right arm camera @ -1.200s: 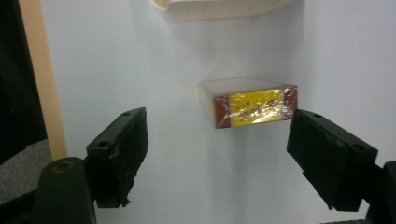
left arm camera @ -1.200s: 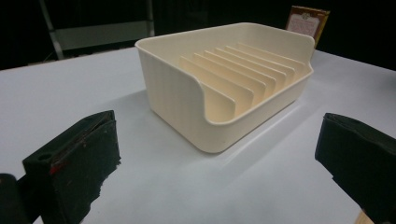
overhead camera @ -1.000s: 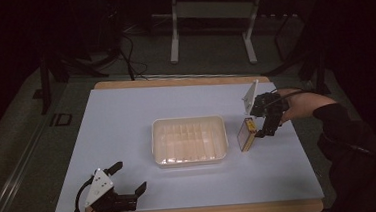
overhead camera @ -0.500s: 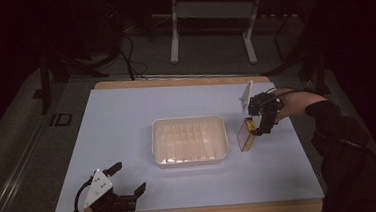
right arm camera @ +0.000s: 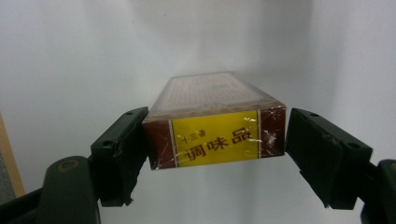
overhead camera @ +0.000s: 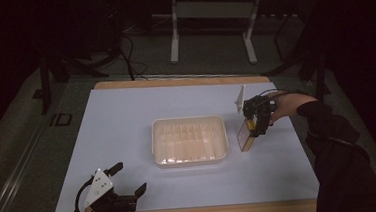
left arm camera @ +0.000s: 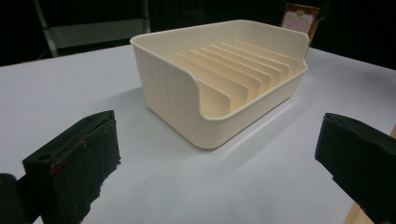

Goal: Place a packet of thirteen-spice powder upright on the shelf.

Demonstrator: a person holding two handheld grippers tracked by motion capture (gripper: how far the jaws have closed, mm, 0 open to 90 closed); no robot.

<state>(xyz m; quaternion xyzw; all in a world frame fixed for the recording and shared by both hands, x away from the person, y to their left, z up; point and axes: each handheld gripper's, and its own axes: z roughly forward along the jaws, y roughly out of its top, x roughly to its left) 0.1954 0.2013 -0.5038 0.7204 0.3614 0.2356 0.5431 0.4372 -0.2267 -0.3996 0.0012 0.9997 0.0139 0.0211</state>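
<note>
— How many things sit on the table (overhead camera: 127,120)?

— Two, plus two grippers. One cream rack (overhead camera: 189,141) stands near the middle, its floor ribbed with upright dividers. One flat box (overhead camera: 245,136), brown with a yellow label, stands on edge just beside the rack's right wall.

— And the grippers?

— The right gripper (overhead camera: 256,126) comes down over the box from above. In its own view the jaws stand either side of the box's top end (right arm camera: 215,137) — the left jaw touching it, the right jaw a sliver clear, so not clamped. The left gripper (overhead camera: 113,191) rests near the table's front edge, jaws spread wide on nothing; through them the rack (left arm camera: 224,79) shows.

— Anything hard to read?

— The box's lower half is foreshortened in the right gripper view. The room behind the table is dark.

— Open room?

— Plenty: bare white surface left of the rack and behind it, with a narrower strip between box and right edge.
</note>
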